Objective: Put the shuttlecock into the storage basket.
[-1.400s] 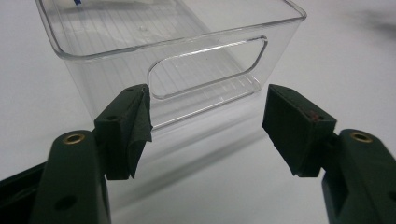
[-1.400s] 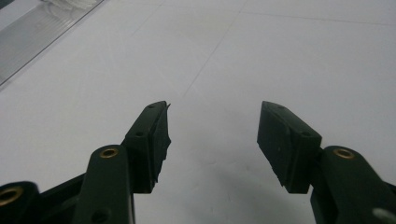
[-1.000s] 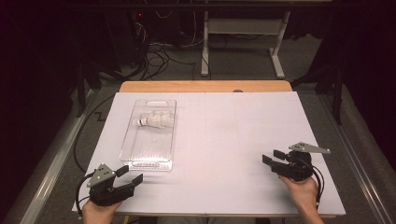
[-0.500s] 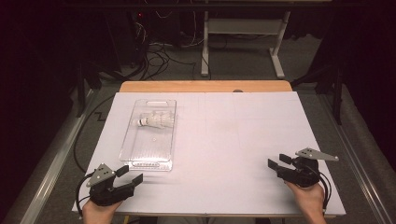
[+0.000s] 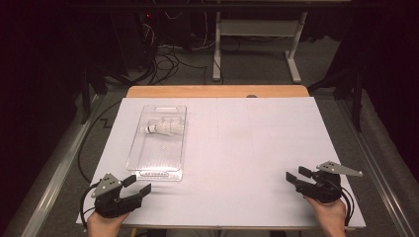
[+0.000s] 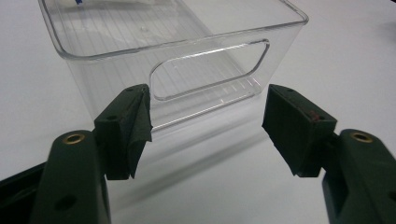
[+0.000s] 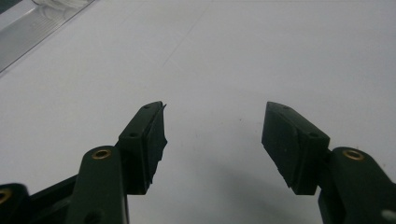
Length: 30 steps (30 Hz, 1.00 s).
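At the near left corner of the white table top (image 5: 237, 163), the left hand-held gripper (image 5: 137, 186) is held low with its black jaws spread wide and nothing between them. Just beyond its tips, slightly to the right and farther off, the near short wall of the clear, oblong plastic tray (image 5: 157, 173) is met; in the left gripper view that wall, with its slotted handle cut-out (image 6: 210, 70), is framed almost squarely between the two pads, close but untouched. The tray's long axis is laid near-to-far, so its narrow handle end is presented to this gripper. Toward the tray's far end a white feathered shuttlecock (image 5: 163, 127) is seen lying on its side, cork end pointing left, well apart from the gripper.

At the near right corner, the right hand-held gripper (image 5: 295, 176) is likewise empty; its jaws have just been opening and are pointed left across bare table, with the tray well apart from them, caught at the upper left corner of the right gripper view (image 7: 32, 28).

The left gripper is judged by far the nearer to the tray, and a short advance away from the person would bring the handle wall between its pads.
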Available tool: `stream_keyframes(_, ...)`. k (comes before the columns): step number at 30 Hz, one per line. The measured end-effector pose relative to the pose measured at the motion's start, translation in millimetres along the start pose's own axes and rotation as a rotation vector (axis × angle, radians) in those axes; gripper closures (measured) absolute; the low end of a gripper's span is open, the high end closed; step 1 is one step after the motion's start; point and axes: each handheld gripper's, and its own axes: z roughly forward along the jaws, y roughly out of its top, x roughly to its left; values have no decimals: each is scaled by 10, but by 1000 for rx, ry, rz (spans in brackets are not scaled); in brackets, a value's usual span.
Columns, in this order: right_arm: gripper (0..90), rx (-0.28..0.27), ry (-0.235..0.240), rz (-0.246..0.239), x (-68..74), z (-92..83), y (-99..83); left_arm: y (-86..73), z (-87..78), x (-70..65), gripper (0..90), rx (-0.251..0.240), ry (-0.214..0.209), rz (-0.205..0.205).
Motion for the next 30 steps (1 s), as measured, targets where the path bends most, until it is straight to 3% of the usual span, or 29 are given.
stream_keyframes(30,379,-76,-38,10,-87,-182,-152,4,8,3,334,2,-2,-1)
